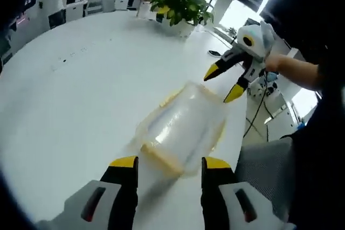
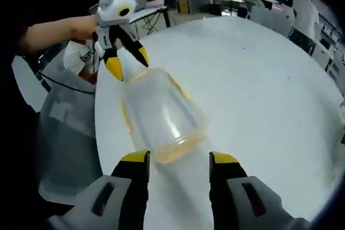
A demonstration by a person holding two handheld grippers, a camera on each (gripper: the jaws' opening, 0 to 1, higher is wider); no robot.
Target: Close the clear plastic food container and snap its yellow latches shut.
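The clear plastic food container (image 1: 183, 127) lies on the white table (image 1: 81, 95) near its edge, with its lid resting on top. Yellow latches (image 1: 161, 157) show along its rim and look flared outward. My left gripper (image 1: 170, 162) is open, its yellow-tipped jaws just short of the container's near end. My right gripper (image 1: 222, 84) hovers open at the far end, held by a hand. In the right gripper view, the container (image 2: 161, 114) sits just ahead of my open right gripper (image 2: 179, 158), and the left gripper (image 2: 129, 64) stands open beyond it.
A potted green plant (image 1: 178, 4) stands at the table's far side. A grey mesh chair (image 2: 64, 133) sits by the table edge close to the container. A person's arm (image 2: 54, 30) reaches in. Desks and screens fill the office behind.
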